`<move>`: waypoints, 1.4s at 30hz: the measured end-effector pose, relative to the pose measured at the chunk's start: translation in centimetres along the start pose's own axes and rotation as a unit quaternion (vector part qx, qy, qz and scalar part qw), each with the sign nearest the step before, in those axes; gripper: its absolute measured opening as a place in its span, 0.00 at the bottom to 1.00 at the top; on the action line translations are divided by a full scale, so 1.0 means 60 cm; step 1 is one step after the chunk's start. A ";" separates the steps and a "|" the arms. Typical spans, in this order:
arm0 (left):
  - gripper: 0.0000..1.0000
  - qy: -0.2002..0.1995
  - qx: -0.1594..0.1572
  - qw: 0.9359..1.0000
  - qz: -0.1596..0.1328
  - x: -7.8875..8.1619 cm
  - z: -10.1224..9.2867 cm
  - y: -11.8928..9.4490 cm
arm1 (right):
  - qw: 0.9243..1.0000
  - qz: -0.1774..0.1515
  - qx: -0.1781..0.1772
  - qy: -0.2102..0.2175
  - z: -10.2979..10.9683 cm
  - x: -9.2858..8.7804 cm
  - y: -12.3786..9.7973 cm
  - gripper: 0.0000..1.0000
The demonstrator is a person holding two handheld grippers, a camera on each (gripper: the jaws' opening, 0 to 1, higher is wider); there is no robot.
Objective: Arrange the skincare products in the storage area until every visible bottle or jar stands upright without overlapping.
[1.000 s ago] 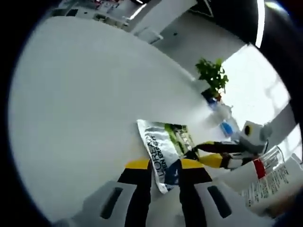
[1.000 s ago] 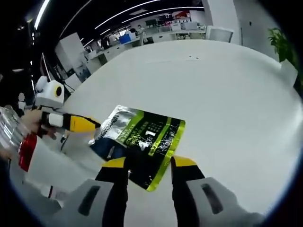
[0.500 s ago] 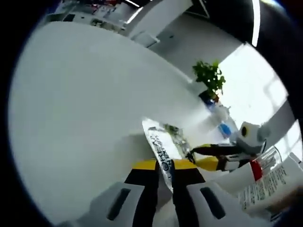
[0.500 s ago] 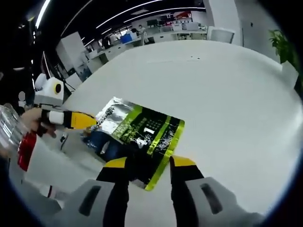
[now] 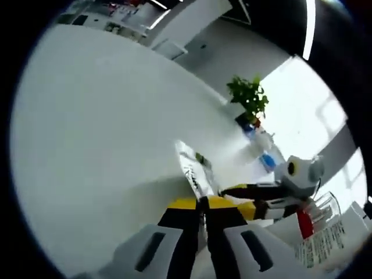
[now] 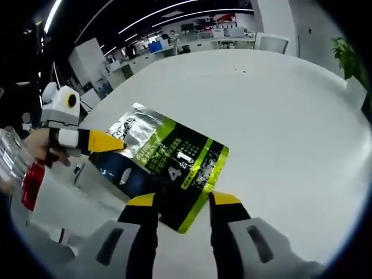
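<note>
Looks like they're mid-lift on the foil sachet (image 6: 168, 168), left tool (image 5: 200, 210) clamped on its edge and holding it up off the white table (image 6: 279, 116), right tool (image 6: 183, 203) open underneath, so next it probably needs standing upright somewhere clear.

Your table (image 6: 279, 116) is a big white top with a curved rim, and most of it is bare. At the far edge you've got a green potted plant (image 5: 249, 102), and just beside it on the near side a few small containers (image 5: 264, 152), one with a blue label; they're too blurry to tell what they are. In the right gripper view the plant (image 6: 347, 55) sits at the right rim, and a couple of tiny dark specks (image 6: 235, 71) sit on the far part of the top. The foil pouch (image 6: 168, 165) throws a soft shadow on the surface, but you can't tell if its lower edge touches the top.
</note>
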State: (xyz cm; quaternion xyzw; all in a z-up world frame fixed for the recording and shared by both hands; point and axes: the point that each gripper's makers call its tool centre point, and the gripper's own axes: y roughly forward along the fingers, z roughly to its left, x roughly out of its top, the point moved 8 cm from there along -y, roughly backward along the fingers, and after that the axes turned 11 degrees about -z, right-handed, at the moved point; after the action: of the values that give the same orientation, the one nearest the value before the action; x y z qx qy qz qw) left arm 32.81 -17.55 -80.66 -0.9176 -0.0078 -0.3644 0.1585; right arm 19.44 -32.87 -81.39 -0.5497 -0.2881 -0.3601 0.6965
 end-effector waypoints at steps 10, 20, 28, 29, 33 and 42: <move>0.00 0.032 0.021 0.999 -0.001 0.028 -0.004 -0.042 | 0.999 0.007 -0.010 -0.043 0.003 0.012 -0.007 0.36; 0.00 0.115 0.057 0.992 0.012 0.034 -0.009 -0.119 | 0.998 -0.007 -0.012 -0.057 0.009 0.024 -0.014 0.35; 0.00 0.173 0.074 0.982 0.027 0.033 -0.024 -0.172 | 0.997 -0.025 -0.020 -0.067 0.009 0.035 -0.024 0.35; 0.00 0.186 0.076 0.979 0.030 0.032 -0.027 -0.180 | 0.997 -0.030 -0.021 -0.068 0.009 0.037 -0.026 0.35; 0.00 0.227 0.080 0.970 0.039 0.028 -0.037 -0.205 | 0.997 -0.041 -0.026 -0.066 0.009 0.042 -0.035 0.34; 0.00 0.286 0.068 0.953 0.073 0.014 -0.051 -0.251 | 0.991 -0.089 -0.050 -0.090 0.034 0.070 -0.113 0.34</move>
State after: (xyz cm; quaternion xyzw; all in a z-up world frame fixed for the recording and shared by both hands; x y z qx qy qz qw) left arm 29.44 -4.27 -73.68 -0.7603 0.0798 -0.5974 0.2423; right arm 16.30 -32.58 -73.78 -0.5859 -0.3794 -0.3835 0.6048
